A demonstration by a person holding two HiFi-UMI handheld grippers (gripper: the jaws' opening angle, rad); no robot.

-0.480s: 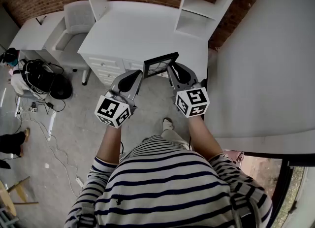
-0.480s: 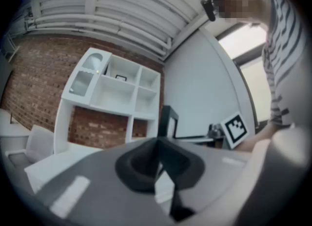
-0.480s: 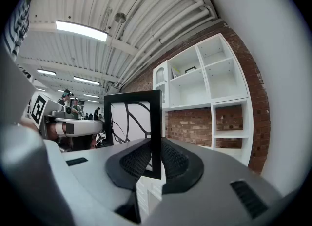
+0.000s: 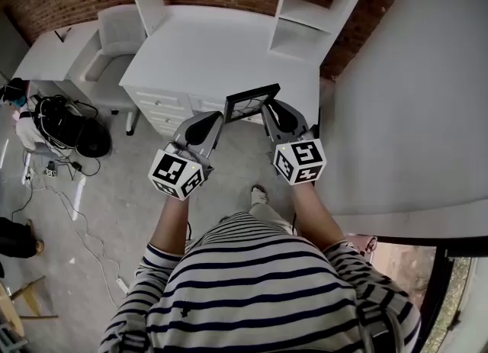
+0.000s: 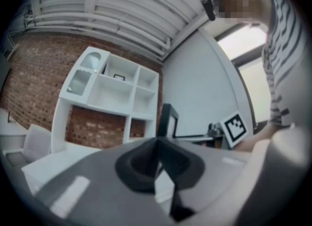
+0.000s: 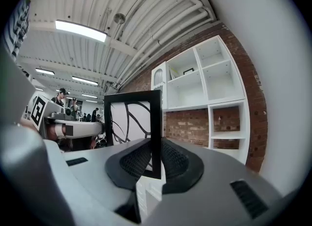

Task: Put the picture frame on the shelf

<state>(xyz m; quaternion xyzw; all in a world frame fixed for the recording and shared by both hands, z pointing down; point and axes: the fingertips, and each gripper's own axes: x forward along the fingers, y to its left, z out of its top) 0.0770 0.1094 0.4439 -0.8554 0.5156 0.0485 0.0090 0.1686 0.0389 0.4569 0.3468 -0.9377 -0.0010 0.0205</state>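
The person wears a shirt with navy and white horizontal stripes. Its striped sleeves stop partway along the arms. One pale shoe shows below. The left gripper and the right gripper have smooth grey tapered shells, and each carries a white cube printed with black square markers. Black mesh-textured pads line the right gripper's jaws.

Even, bright light from a ceiling strip (slight glare); fisheye edges darken, left gripper blurred.
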